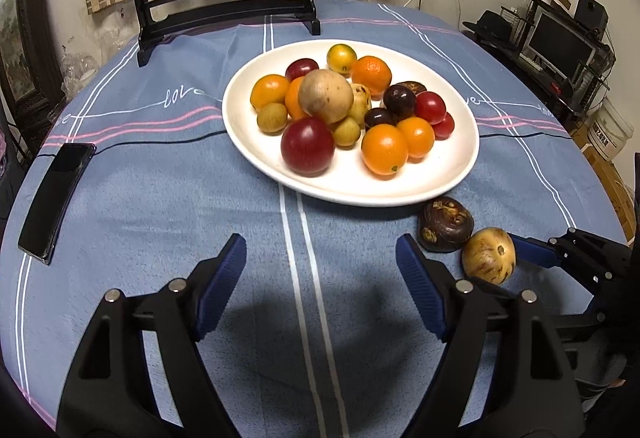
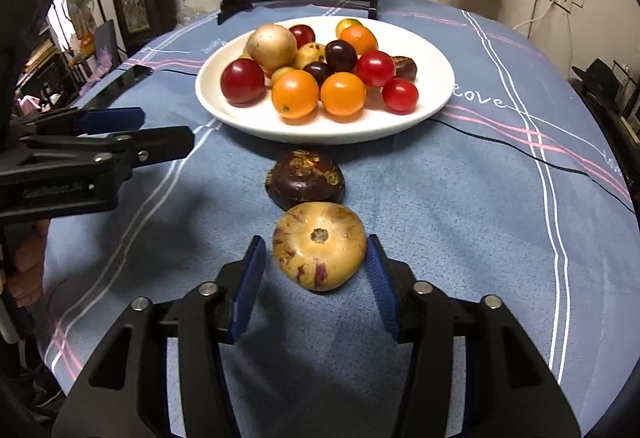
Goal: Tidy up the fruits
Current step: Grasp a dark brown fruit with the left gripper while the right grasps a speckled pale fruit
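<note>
A white plate point(image 1: 452, 181) point(image 2: 224, 109) holds several fruits: orange, red, dark purple and tan ones. Two fruits lie on the blue cloth in front of it: a dark brown one point(image 2: 306, 177) point(image 1: 445, 224) and a tan one point(image 2: 319, 246) point(image 1: 489, 255). My right gripper point(image 2: 316, 266) is open with its fingers on either side of the tan fruit, a small gap showing on the left side. My left gripper point(image 1: 322, 262) is open and empty over the cloth, left of both loose fruits; it also shows in the right wrist view point(image 2: 160, 133).
A black phone point(image 1: 56, 197) lies at the table's left edge. A black wooden stand point(image 1: 228, 13) with a round picture stands behind the plate. A black cable point(image 2: 520, 153) runs across the cloth. Shelves and a monitor point(image 1: 560, 45) are to the right of the table.
</note>
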A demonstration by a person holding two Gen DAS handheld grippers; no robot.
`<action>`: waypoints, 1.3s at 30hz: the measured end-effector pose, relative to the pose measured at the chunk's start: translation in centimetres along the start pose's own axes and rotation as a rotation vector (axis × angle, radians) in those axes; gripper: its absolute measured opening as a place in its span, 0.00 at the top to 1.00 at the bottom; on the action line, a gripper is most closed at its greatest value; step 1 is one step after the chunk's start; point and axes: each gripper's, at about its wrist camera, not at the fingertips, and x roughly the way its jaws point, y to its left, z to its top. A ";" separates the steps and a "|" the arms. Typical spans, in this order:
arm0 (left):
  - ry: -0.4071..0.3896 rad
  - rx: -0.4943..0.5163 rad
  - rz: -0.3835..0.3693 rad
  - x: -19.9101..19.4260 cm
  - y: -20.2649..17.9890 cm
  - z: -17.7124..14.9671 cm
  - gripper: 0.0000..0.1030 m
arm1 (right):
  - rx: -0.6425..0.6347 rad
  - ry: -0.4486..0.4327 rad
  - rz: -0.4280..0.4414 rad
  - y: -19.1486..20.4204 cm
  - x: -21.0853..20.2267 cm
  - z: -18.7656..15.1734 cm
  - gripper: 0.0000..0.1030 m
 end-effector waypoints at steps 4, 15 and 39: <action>0.016 0.000 -0.006 0.4 -0.2 -0.1 0.23 | -0.009 -0.007 -0.016 0.1 0.0 -0.1 0.58; 0.073 0.068 -0.044 2.5 -4.0 -0.4 0.23 | 0.052 -0.065 -0.024 -3.3 -2.7 -1.5 0.58; 0.128 0.079 -0.080 5.4 -8.0 0.8 0.54 | 0.128 -0.094 -0.020 -7.2 -4.2 -2.9 0.58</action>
